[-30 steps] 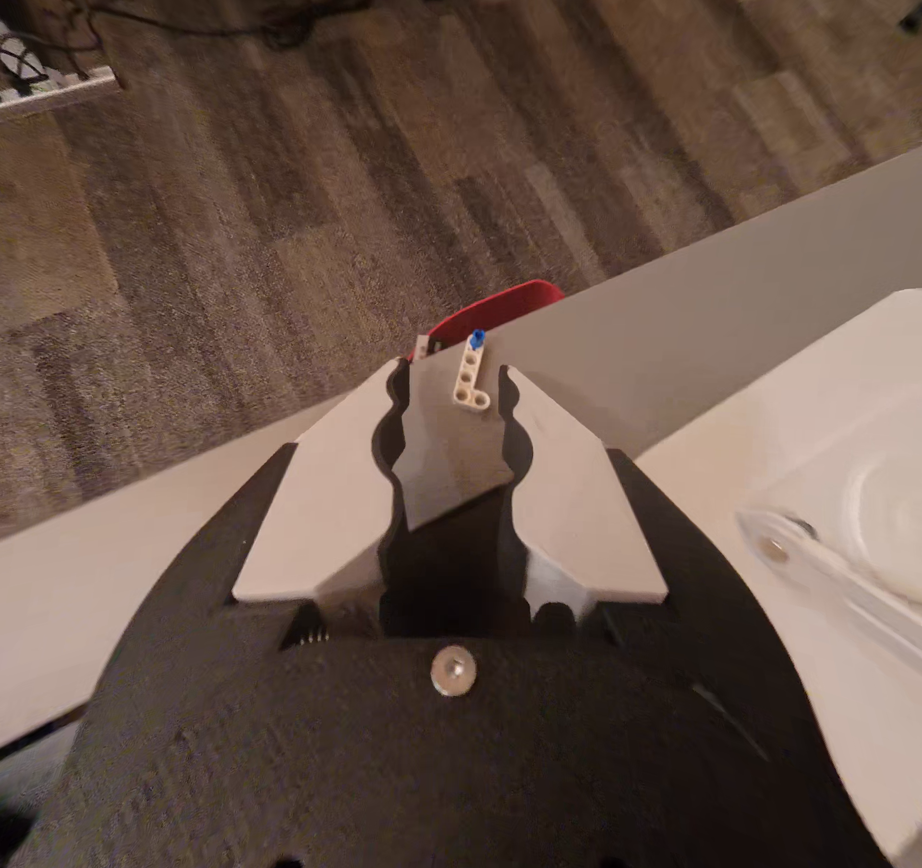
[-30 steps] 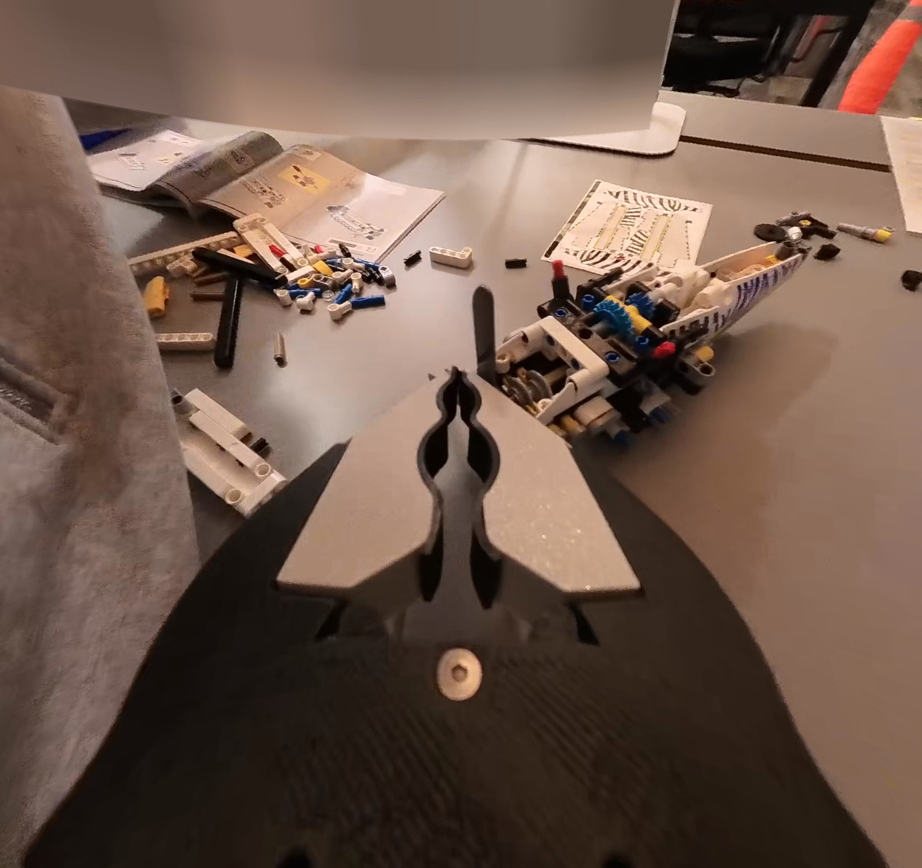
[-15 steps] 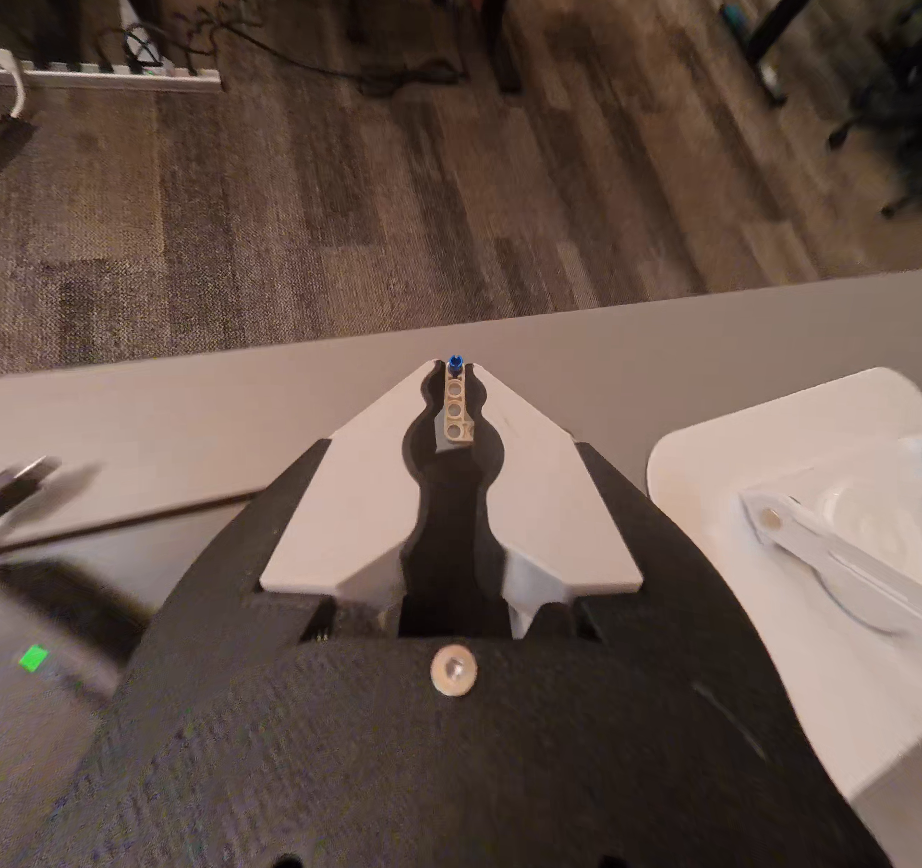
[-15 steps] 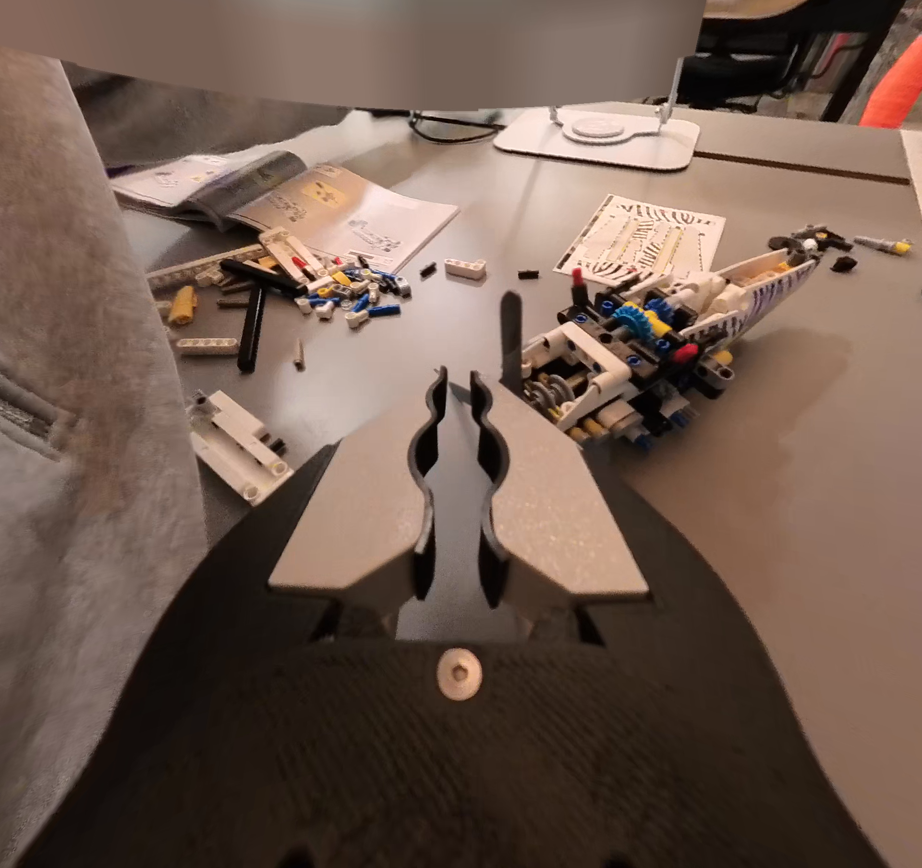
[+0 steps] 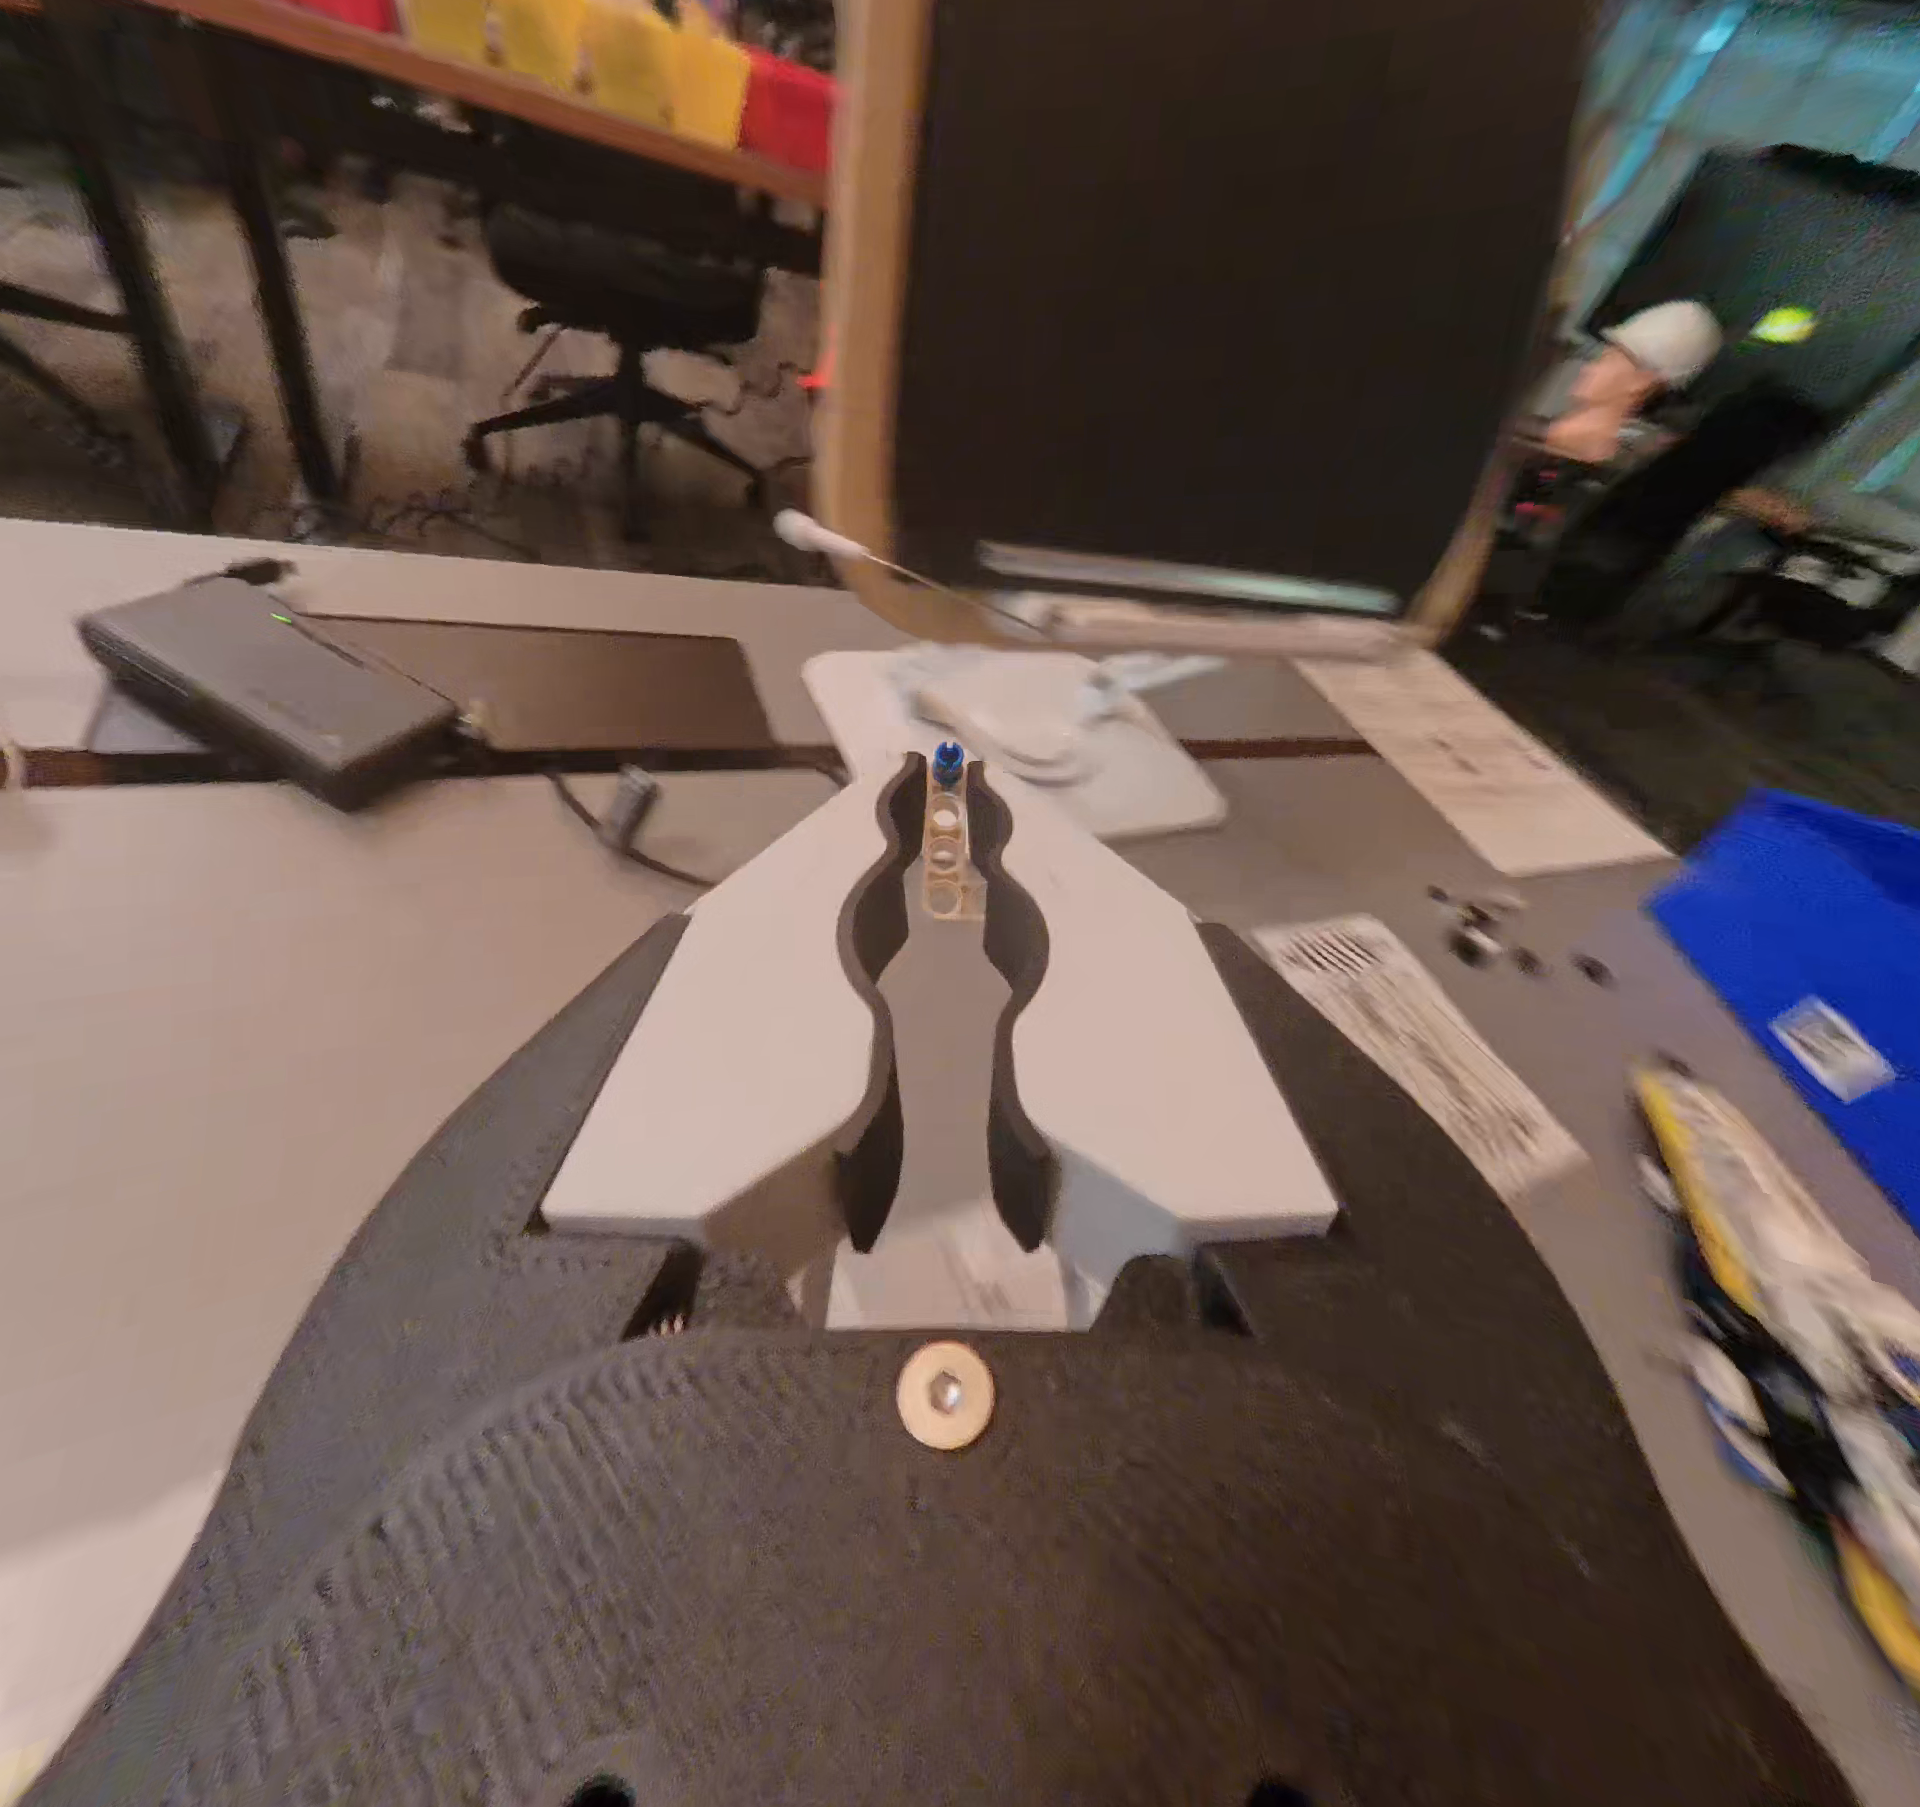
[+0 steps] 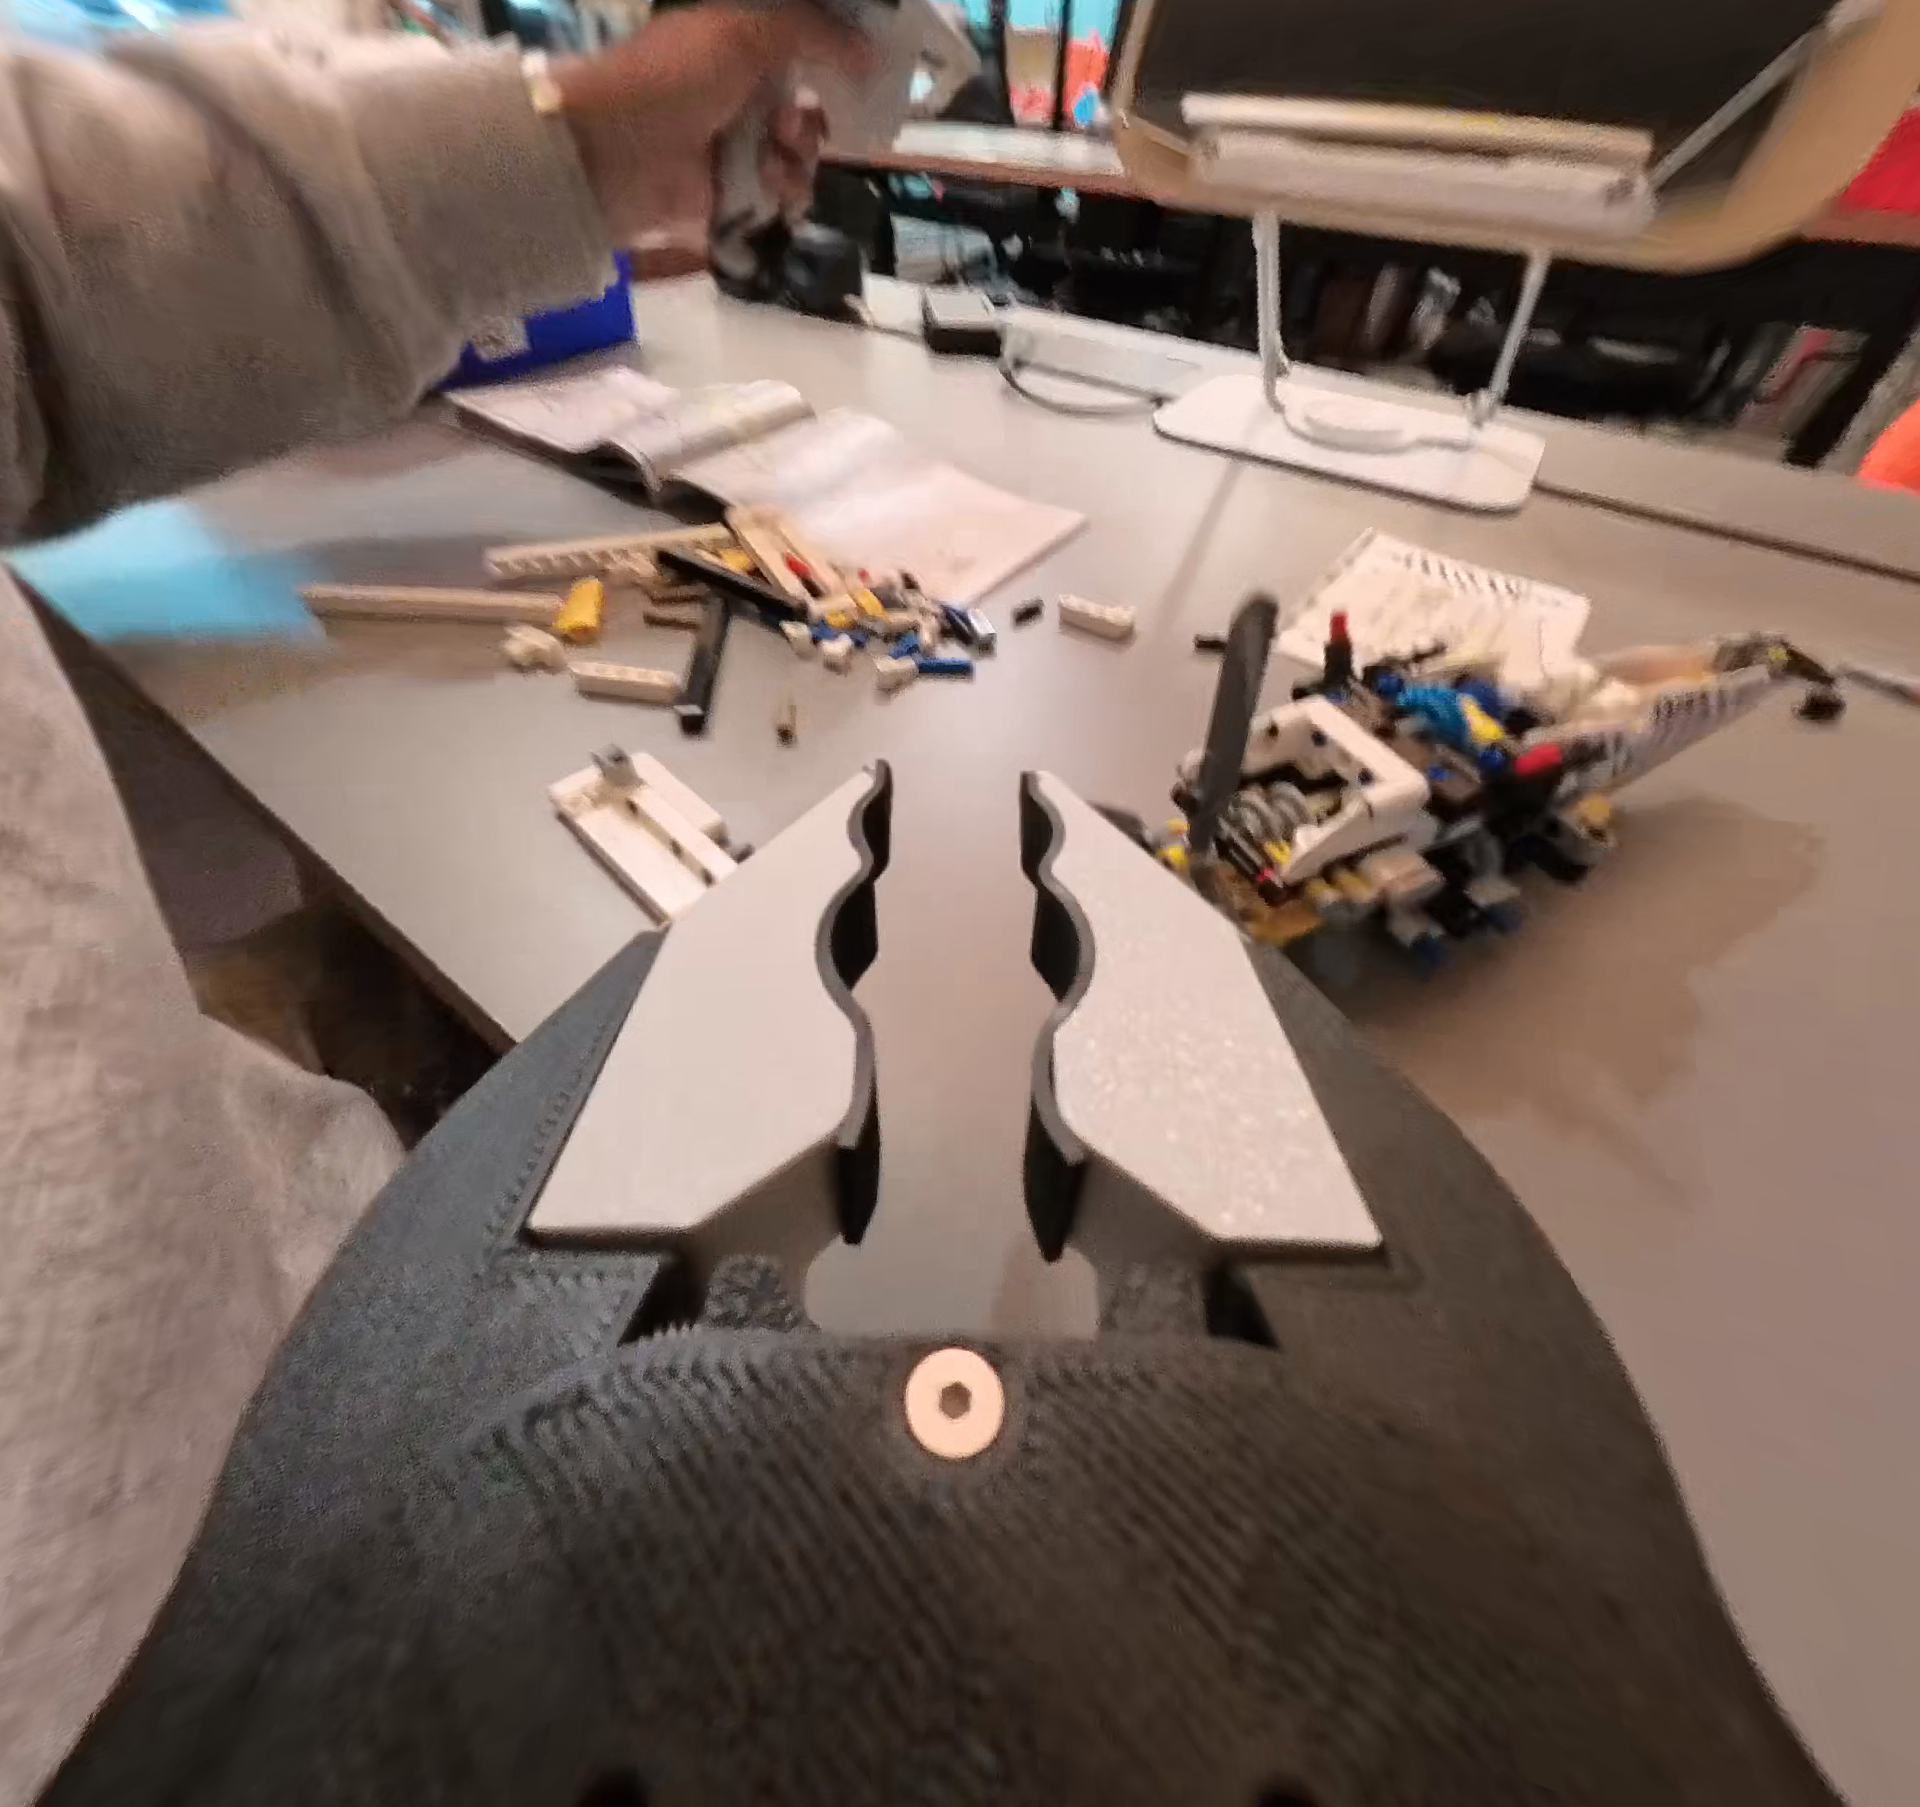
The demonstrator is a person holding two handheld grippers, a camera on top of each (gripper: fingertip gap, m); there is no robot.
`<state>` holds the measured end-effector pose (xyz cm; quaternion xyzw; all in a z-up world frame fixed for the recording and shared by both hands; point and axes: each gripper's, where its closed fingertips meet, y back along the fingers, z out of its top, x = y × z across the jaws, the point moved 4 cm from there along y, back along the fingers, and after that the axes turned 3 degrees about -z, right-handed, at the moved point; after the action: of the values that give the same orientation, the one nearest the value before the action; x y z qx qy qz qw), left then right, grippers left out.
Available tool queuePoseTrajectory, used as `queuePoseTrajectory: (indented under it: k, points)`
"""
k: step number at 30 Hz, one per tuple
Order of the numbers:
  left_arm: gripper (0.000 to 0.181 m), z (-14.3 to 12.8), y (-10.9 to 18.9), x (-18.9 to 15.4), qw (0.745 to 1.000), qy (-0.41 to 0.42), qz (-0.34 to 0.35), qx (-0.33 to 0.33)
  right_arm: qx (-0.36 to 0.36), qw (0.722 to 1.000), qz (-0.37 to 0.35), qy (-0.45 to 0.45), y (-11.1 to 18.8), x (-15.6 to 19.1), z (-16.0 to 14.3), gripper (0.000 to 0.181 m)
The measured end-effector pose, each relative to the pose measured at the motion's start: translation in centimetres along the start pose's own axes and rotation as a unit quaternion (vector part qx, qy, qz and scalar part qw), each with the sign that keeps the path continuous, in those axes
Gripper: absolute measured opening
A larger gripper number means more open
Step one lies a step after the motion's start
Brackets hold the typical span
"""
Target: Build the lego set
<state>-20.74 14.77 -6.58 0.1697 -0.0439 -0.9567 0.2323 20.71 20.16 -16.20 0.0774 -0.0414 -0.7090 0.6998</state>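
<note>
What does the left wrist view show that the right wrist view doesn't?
Only the left wrist view shows the small white beam with a blue pin, clamped in the left gripper, and a dark power brick. Only the right wrist view shows the empty, open right gripper, the loose parts pile and the open instruction booklet. Both show the grey table, the white monitor stand and the part-built model.
</note>
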Motion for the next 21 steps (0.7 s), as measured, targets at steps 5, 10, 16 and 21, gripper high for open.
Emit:
queuePoseTrajectory:
  k: [5,10,16,21]
  points:
    - [0.006,-7.6,11.9,-14.5,0.966,0.06,-0.248,0.043,-0.046,0.994,0.101,-0.022,-0.5,2.9,2.8,0.021]
    - [0.005,-12.6,18.2,-22.7,0.902,0.166,-0.398,0.021,-0.094,0.943,0.25,-0.198,-2.4,6.9,5.4,0.031]
    - [0.006,-14.1,20.2,-23.7,0.868,0.249,-0.429,0.005,-0.104,0.9,0.314,-0.283,-2.6,7.4,6.7,0.029]
    - [0.005,-14.4,21.1,-24.0,0.883,0.212,-0.418,-0.018,-0.085,0.862,0.383,-0.322,-3.0,8.7,7.1,0.016]
